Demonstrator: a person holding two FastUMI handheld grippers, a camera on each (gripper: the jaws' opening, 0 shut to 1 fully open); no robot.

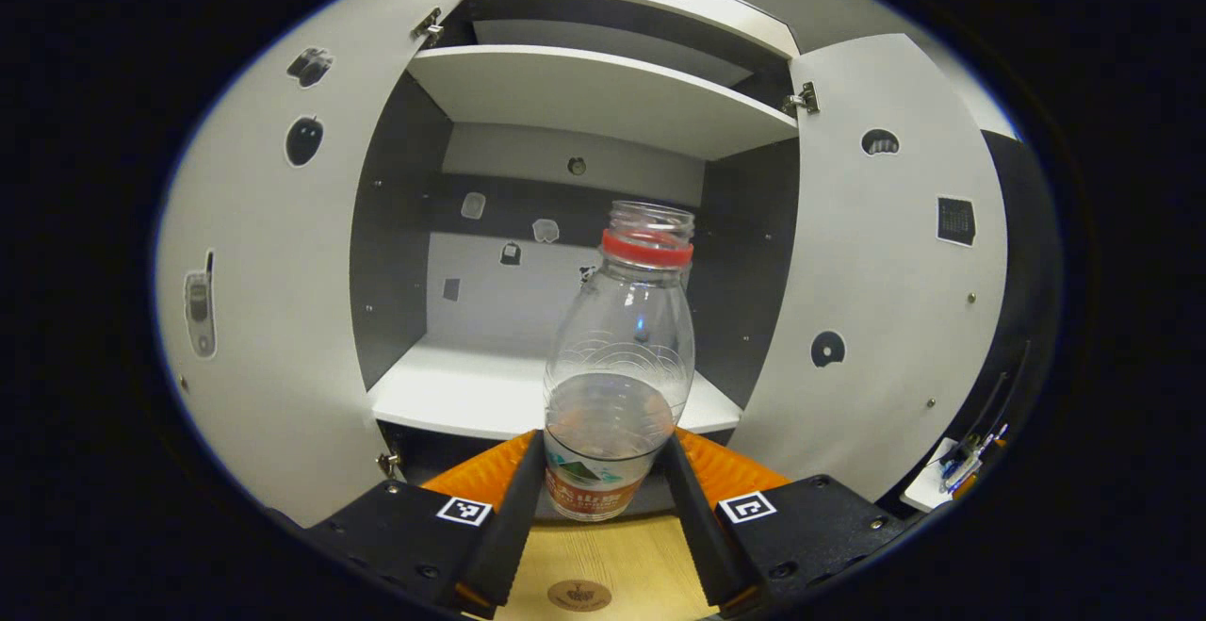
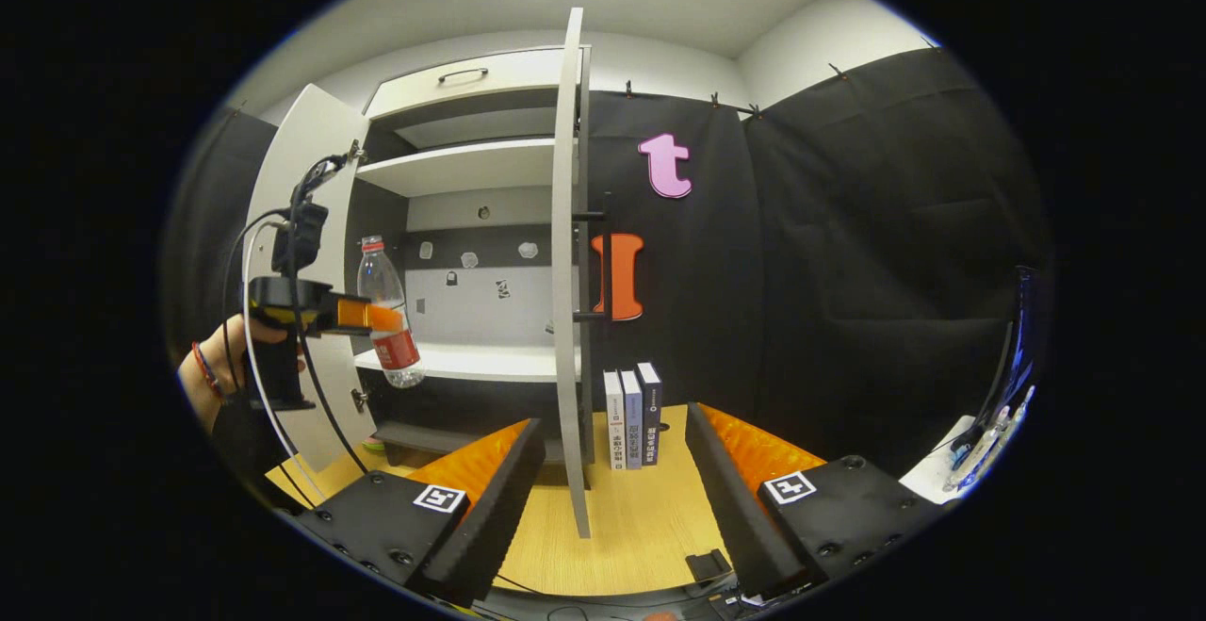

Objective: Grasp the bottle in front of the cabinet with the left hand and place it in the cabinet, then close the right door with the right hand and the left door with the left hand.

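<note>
Left gripper view: left gripper (image 1: pixel 603 484) is clamped on the bottle (image 1: pixel 617 367) low down, at the label, both fingers pressing its sides. Bottle is uncapped, upright, lifted off the table (image 1: pixel 603 555), just in front of the cabinet's lower shelf (image 1: pixel 452 395). Both doors stand open.

Right gripper view: right gripper (image 2: pixel 612 470) has its jaws wide apart w/ nothing between them, facing the edge of the right door (image 2: pixel 568 272). Bottle (image 2: pixel 384 310) looks slightly tilted, though fisheye may exaggerate that.

To do it well: keep bottle level, carry it fwd over the shelf lip, lower till base sits flat, then release. Books (image 2: pixel 631 414) stand beside the door, so swing it carefully.
</note>
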